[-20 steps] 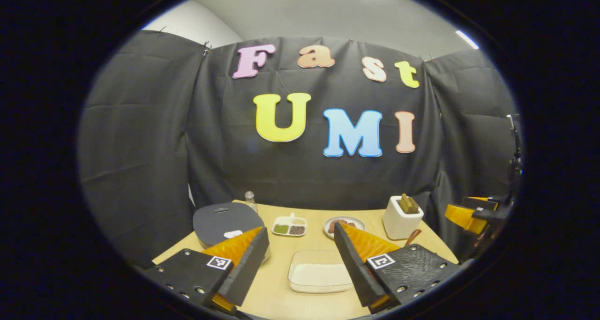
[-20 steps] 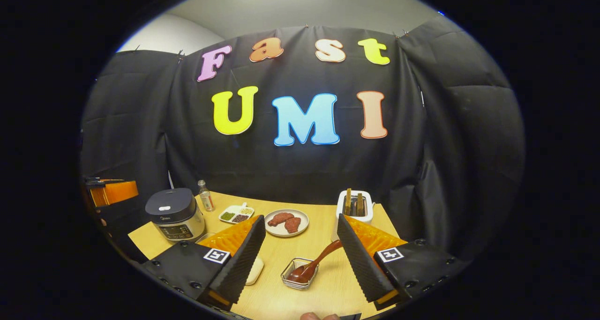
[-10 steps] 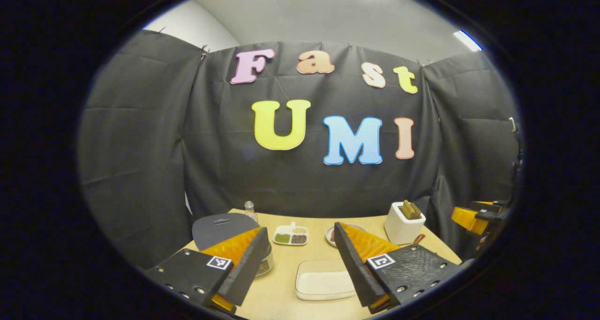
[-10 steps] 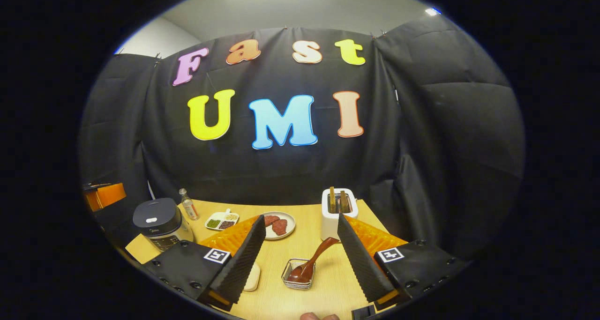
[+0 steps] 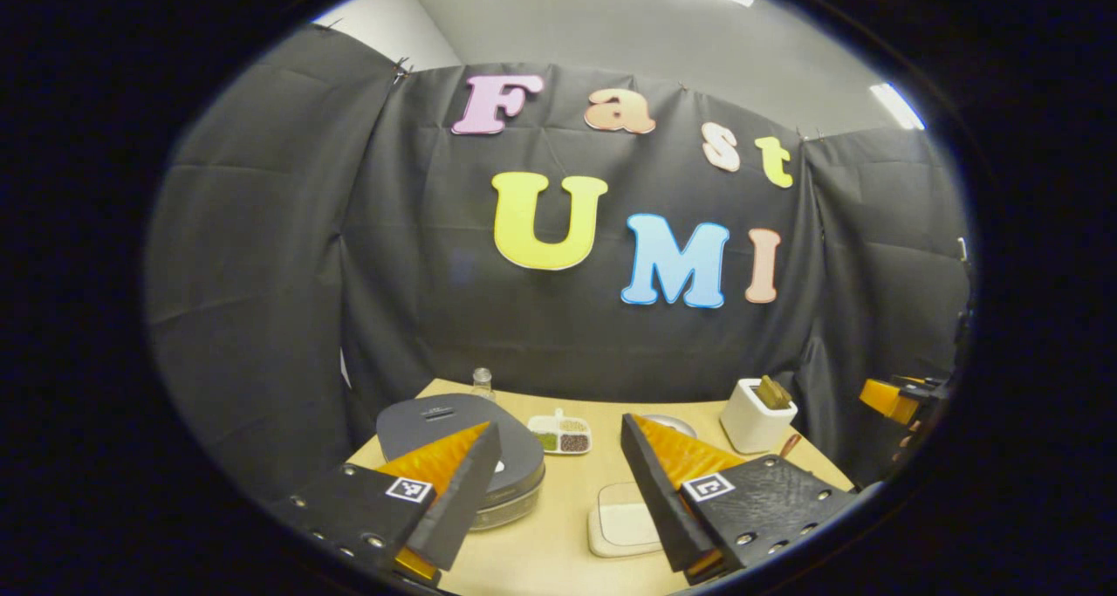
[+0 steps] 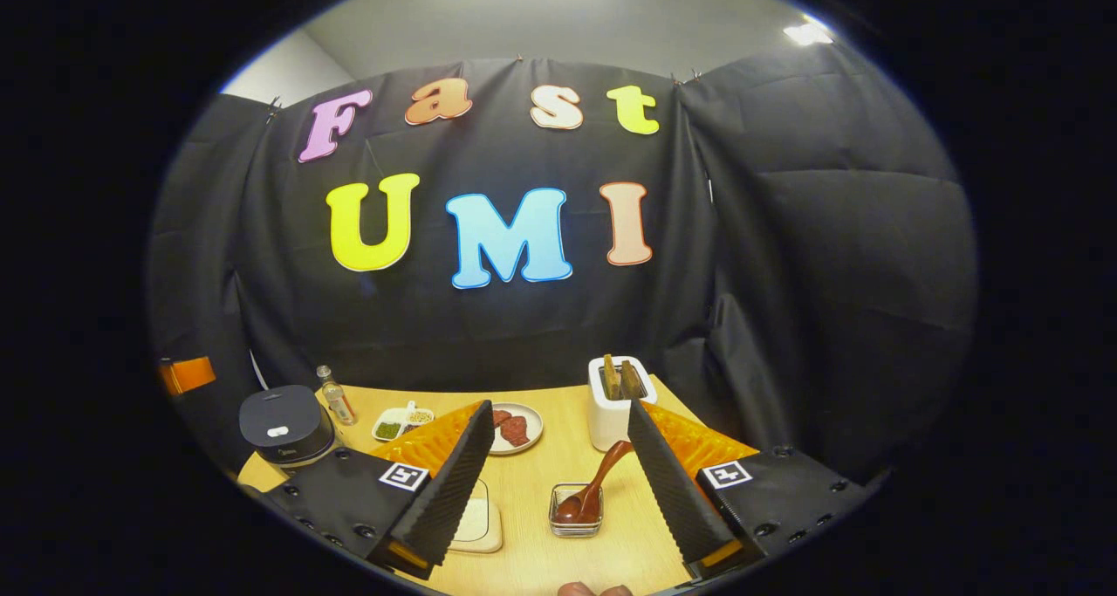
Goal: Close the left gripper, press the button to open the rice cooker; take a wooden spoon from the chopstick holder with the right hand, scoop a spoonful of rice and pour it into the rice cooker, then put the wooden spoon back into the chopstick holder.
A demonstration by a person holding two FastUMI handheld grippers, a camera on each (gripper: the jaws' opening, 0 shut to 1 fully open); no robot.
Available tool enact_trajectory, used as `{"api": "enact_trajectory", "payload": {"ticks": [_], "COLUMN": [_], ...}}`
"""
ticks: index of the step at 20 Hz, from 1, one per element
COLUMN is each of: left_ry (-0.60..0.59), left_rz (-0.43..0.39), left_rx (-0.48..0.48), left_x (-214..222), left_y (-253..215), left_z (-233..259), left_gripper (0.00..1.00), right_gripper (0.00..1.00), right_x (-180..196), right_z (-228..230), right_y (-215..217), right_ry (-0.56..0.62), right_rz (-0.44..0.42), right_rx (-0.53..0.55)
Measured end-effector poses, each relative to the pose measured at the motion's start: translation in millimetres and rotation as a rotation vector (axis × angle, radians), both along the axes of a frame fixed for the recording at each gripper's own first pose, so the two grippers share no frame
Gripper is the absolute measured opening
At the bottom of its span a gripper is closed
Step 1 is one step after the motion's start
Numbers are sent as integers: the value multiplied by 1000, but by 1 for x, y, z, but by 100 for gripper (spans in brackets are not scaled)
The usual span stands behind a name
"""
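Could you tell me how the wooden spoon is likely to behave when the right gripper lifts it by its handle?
The wooden spoon looks rigid, so it probably won't flex. It leans bowl-down in a small wire basket, which looks light and might shift or tip. The slim rounded handle may pivot between the fingers.

Left gripper [image 5: 554,491]: we hold it raised and level, its fingers spread wide with nothing between them.
Right gripper [image 6: 558,482]: we carry it the same way, fingers parted wide and gripping nothing.
Far sightings: from each gripper's view we catch part of the other at the edge, the right gripper's body [image 5: 890,397] and the left gripper's body [image 6: 186,373].
Fingertip [image 6: 593,589]: one peeks in at the right gripper view's bottom edge.
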State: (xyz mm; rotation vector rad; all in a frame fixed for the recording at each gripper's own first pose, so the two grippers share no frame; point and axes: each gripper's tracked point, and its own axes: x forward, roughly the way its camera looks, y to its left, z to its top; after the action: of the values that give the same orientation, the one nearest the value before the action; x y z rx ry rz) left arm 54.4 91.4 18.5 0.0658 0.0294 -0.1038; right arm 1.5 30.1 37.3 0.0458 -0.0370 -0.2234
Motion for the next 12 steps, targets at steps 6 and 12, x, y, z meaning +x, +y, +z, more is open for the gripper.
{"api": "enact_trajectory", "payload": {"ticks": [6,12], "left_ry": [81,192], "left_rz": [-2,-91], "left_rx": [16,-79], "left_x": [12,16], "left_y": [50,47], "left_z": [-26,-65], "left_gripper": [21,2], "right_gripper": [98,98], "right_x": [-18,-41], "right_z": [-16,-47], "right_y": [26,39], "right_ry": [-14,2], "right_rz": [-50,-83], "right_rx": [23,52]}}
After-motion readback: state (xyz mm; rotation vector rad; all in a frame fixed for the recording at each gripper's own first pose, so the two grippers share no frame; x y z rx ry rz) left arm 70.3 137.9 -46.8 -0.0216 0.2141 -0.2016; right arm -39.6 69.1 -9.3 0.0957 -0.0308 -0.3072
